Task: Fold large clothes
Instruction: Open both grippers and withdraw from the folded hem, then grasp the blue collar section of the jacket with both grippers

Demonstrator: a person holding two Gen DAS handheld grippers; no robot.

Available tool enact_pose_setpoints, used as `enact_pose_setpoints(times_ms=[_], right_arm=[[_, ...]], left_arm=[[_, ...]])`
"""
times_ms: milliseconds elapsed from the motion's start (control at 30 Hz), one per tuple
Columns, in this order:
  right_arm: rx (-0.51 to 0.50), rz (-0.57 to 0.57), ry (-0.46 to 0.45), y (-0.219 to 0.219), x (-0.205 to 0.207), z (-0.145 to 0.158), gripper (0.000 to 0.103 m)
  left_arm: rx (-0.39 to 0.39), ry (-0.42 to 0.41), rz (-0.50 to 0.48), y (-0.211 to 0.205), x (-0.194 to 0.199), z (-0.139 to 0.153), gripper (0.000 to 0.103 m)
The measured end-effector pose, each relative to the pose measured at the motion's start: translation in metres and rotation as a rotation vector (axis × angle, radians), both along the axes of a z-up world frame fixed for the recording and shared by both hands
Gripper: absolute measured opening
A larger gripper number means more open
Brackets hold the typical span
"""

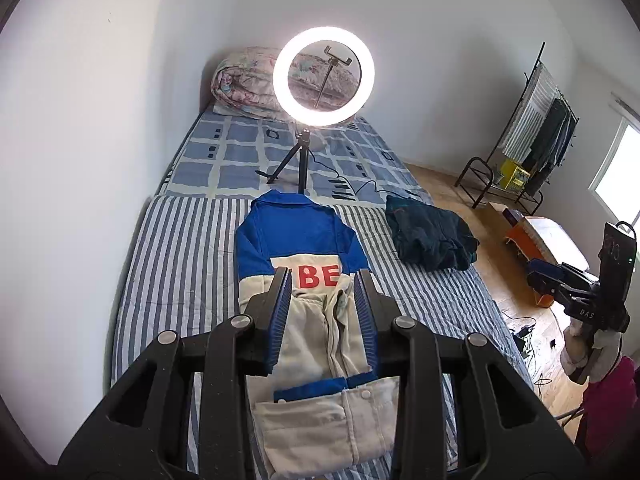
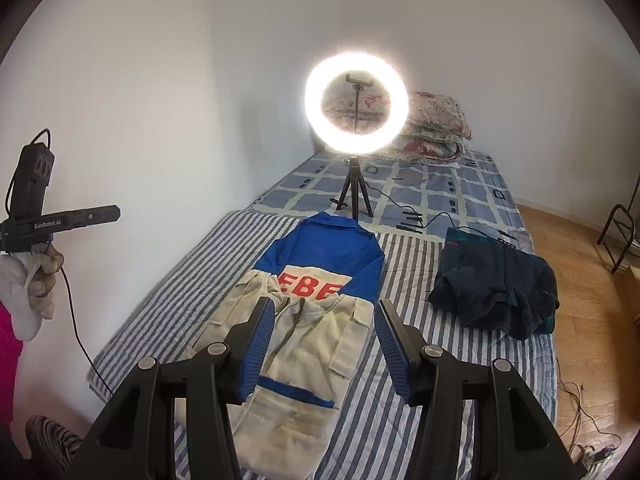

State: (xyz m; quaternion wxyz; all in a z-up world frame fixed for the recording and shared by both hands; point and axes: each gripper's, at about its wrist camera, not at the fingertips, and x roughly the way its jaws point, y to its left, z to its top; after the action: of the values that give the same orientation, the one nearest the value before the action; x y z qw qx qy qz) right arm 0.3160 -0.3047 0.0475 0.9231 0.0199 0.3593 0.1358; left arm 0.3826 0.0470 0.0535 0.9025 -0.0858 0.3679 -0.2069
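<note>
1. Hovering above the bed, the left gripper (image 1: 324,280) has its blue ribbed fingers (image 1: 280,320) moderately apart with nothing between them; the right gripper (image 2: 324,312) is spread wider and is likewise empty. Neither appears to touch cloth, so any fold depends on a fresh grasp.

2. The blue-and-cream work jacket with red lettering (image 1: 308,248) lies lengthwise on the grey-and-white striped bedsheet (image 1: 180,264), collar toward the far end, sleeves already turned in over the body. A pinch taken too shallow would probably lift only the top sleeve layer, and the tucked sleeves would slide out.

3. The jacket's collar lies just beside the foot of the black tripod carrying the glowing ring light (image 1: 324,76). Carrying the hem forward toward the collar risks knocking the stand, I judge, or snagging its black cable (image 2: 432,220) trailing across the blue checked sheet.

4. Uneven lifting by the two grippers would skew the fold, since the cloth looks stiff and thick at the pocket seams.

5. The crumpled dark teal garment (image 2: 496,292) lies near the jacket's right side, apart from it; a wide sweep of the right gripper could drag it along.
</note>
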Motion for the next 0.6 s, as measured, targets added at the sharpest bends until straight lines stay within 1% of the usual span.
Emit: enact_pose_setpoints(times_ms=[100,200,300,400,567,600], right_arm=[[0.057,0.003,0.029,-0.019,0.041,-0.016,0.054],[0.088,0.011,0.051,-0.026,0.083,-0.036,0.054],[0.126,0.024,0.078,-0.03,0.129,-0.063,0.054],[0.149,0.044,0.112,-0.026,0.173,-0.096,0.054],[0.195,0.065,0.205,-0.028,0.245,-0.161,0.052],[0.216,0.076,0.226,-0.028,0.258,-0.175,0.052]], left_arm=[[0.01,0.028,-0.012,-0.003,0.041,-0.013,0.032],[0.009,0.078,-0.04,-0.008,0.086,-0.038,0.032],[0.001,0.139,-0.045,-0.011,0.135,-0.073,0.032],[-0.024,0.197,-0.04,-0.014,0.186,-0.113,0.032],[-0.124,0.307,-0.042,-0.011,0.263,-0.183,0.033],[-0.136,0.32,-0.041,-0.01,0.274,-0.194,0.037]])
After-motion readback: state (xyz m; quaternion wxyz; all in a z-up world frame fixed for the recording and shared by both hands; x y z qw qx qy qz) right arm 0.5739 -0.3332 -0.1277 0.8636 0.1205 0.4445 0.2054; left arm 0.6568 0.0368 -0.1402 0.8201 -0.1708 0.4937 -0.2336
